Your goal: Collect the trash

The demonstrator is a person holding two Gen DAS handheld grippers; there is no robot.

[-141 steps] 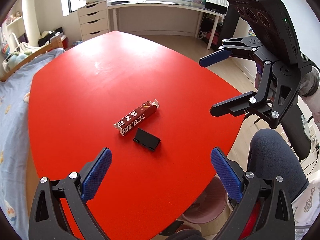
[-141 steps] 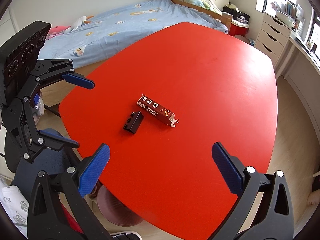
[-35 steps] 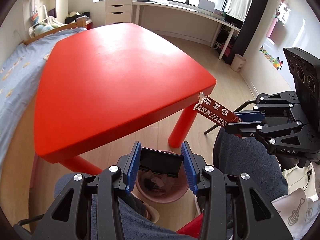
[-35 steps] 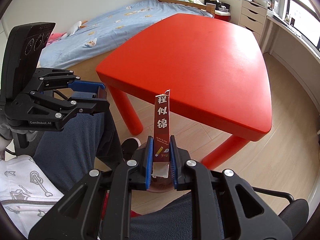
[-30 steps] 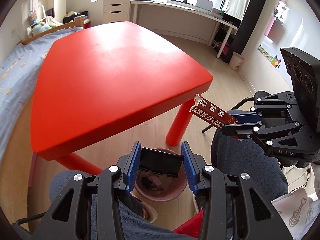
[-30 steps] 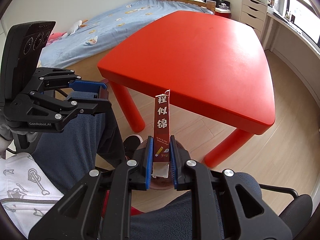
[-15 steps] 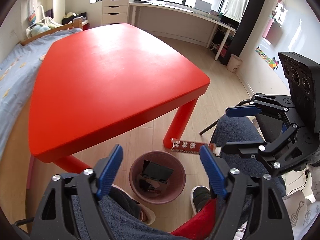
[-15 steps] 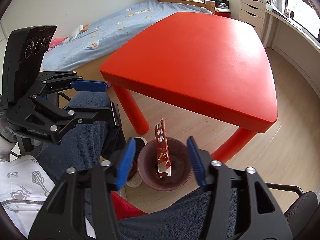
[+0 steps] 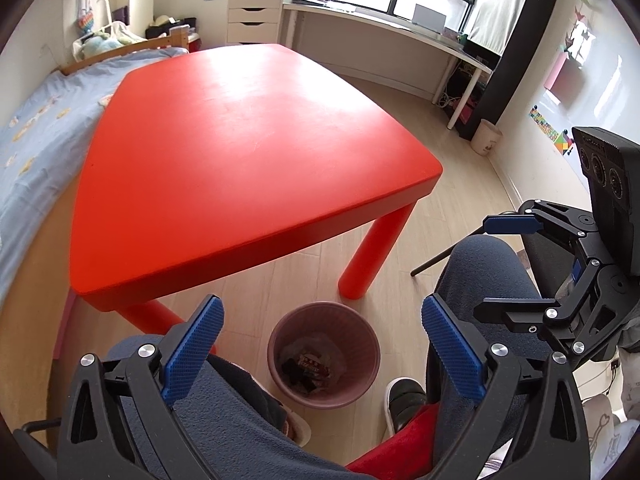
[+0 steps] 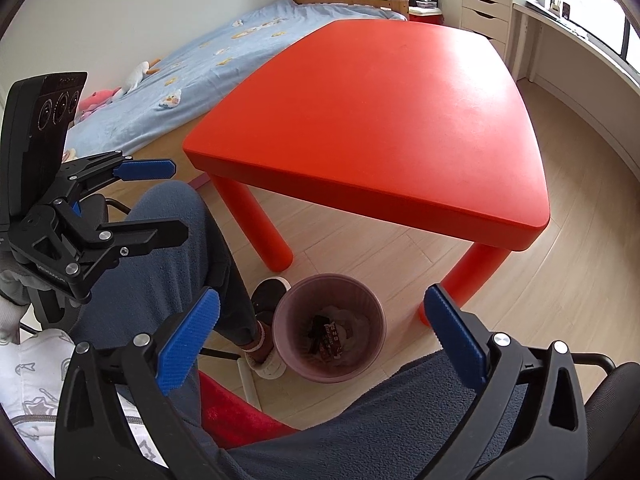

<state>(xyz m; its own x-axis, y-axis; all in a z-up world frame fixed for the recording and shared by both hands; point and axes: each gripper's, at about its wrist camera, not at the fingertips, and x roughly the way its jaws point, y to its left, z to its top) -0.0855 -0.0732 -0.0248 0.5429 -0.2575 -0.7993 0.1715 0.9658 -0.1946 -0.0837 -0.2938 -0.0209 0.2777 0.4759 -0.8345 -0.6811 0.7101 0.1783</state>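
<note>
A pink waste bin [image 9: 360, 332] stands on the floor between the person's legs; it also shows in the right wrist view [image 10: 288, 320]. The dark red carton [image 9: 314, 364] and the small black piece [image 9: 289, 366] lie inside it, also seen from the right wrist as the carton [image 10: 333, 340] and the black piece [image 10: 316, 330]. My left gripper [image 9: 320, 344] is open and empty above the bin. My right gripper [image 10: 322, 332] is open and empty above the bin; it shows at the right of the left wrist view [image 9: 516, 268]. The left gripper shows at the left of the right wrist view [image 10: 160, 200].
The red table [image 9: 240, 152] stands just beyond the bin, with its legs [image 9: 372, 256] close to it. The person's legs in dark trousers [image 10: 172, 248] flank the bin. A bed [image 10: 224, 52] and a desk [image 9: 384, 24] line the room.
Both grippers opened over the bin. The red carton and the black piece dropped from them and now lie inside the bin.
</note>
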